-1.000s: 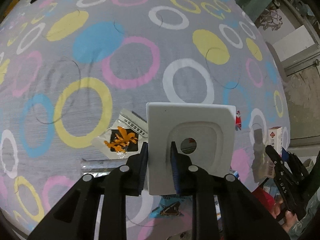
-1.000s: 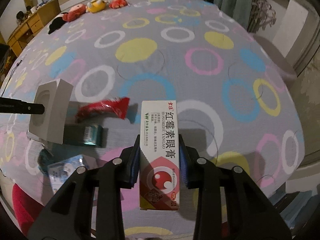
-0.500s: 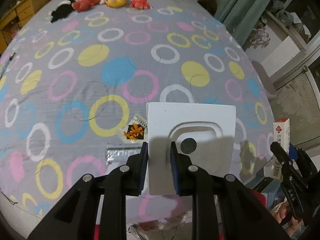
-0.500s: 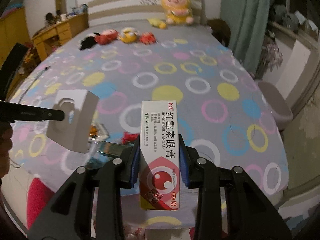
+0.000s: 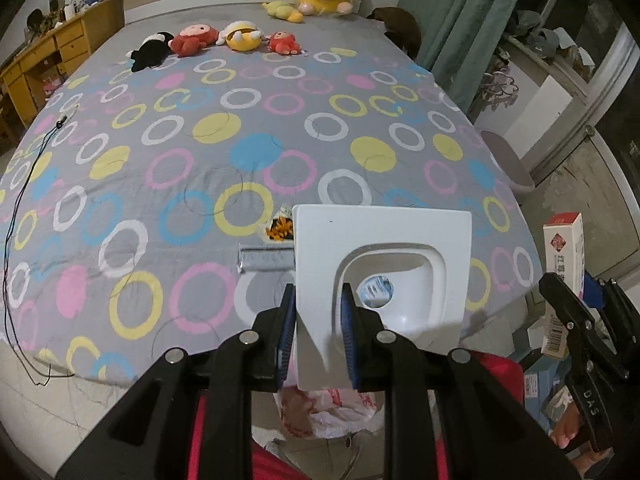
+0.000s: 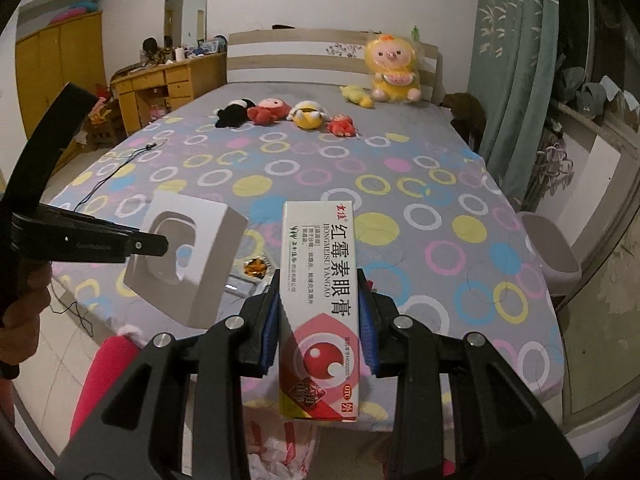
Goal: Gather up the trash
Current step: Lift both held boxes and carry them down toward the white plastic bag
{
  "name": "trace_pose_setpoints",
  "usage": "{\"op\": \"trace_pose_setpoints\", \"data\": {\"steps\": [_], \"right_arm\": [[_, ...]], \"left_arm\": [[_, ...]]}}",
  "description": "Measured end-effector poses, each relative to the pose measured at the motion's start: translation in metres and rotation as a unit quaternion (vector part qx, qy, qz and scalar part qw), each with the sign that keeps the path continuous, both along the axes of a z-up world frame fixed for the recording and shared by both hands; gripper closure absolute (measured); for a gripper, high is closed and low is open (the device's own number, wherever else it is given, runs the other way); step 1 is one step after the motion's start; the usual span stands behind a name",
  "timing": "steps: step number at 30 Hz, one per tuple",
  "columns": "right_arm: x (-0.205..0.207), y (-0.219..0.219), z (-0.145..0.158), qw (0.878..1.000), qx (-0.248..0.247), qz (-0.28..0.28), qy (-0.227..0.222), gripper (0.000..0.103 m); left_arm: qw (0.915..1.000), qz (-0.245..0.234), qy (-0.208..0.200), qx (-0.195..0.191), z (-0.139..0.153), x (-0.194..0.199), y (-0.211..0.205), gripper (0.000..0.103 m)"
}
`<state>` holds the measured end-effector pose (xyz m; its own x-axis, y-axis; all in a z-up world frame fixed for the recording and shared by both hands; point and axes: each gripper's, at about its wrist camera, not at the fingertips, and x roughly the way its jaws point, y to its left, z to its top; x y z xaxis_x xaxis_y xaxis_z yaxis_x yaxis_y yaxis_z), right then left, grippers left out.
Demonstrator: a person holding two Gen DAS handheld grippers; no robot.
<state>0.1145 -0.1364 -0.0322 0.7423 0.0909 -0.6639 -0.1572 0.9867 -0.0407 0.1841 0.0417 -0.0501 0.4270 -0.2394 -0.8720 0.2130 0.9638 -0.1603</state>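
Left gripper (image 5: 316, 330): jaws nearly closed, blue pads clamped on the left edge of a white moulded tray insert (image 5: 382, 276). The insert is held upright in the air above the bed's foot edge, its recessed face toward the camera. The recess is empty and has a round hole in its floor, through which a scrap of pale printed packaging shows. Right gripper (image 6: 318, 324): jaws part open, pads pressed on both long sides of a white and red ointment carton (image 6: 320, 312). The carton's long axis runs along the fingers, its far end pointing toward the headboard, the red-circle end nearest the camera. It is held clear of the bed (image 6: 400, 200), over the foot edge. Whether the carton holds anything cannot be told. Items left on the bed near the foot edge: a wrapper with an orange print (image 5: 280, 229) and a silver foil strip (image 5: 266, 258) just beside it, the strip lying parallel to that edge. On the floor below the foot edge sits a white and red plastic bag (image 5: 320, 412), crumpled and open at the top; its contents cannot be made out. Plush toys (image 5: 216, 40) lie in a row toward the head end of the bed.
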Motion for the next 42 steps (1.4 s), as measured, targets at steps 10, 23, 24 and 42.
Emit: {"op": "trace_pose_setpoints", "data": {"steps": [10, 23, 24, 42], "right_arm": [[-0.053, 0.013, 0.007, 1.000, -0.003, 0.014, -0.007, 0.070], [-0.077, 0.025, -0.018, 1.000, -0.005, 0.011, 0.019, 0.070], [-0.078, 0.024, -0.020, 1.000, -0.004, 0.009, 0.020, 0.070], [-0.085, 0.029, -0.064, 0.998, 0.005, 0.010, 0.065, 0.070]], "left_arm": [[0.9999, 0.008, 0.009, -0.003, -0.005, -0.053, 0.009, 0.081], [0.9991, 0.009, 0.041, -0.011, -0.036, -0.077, 0.018, 0.081], [0.9990, 0.009, 0.042, -0.011, -0.038, -0.078, 0.018, 0.081], [0.9985, 0.006, 0.053, -0.004, -0.061, -0.087, 0.011, 0.081]]}}
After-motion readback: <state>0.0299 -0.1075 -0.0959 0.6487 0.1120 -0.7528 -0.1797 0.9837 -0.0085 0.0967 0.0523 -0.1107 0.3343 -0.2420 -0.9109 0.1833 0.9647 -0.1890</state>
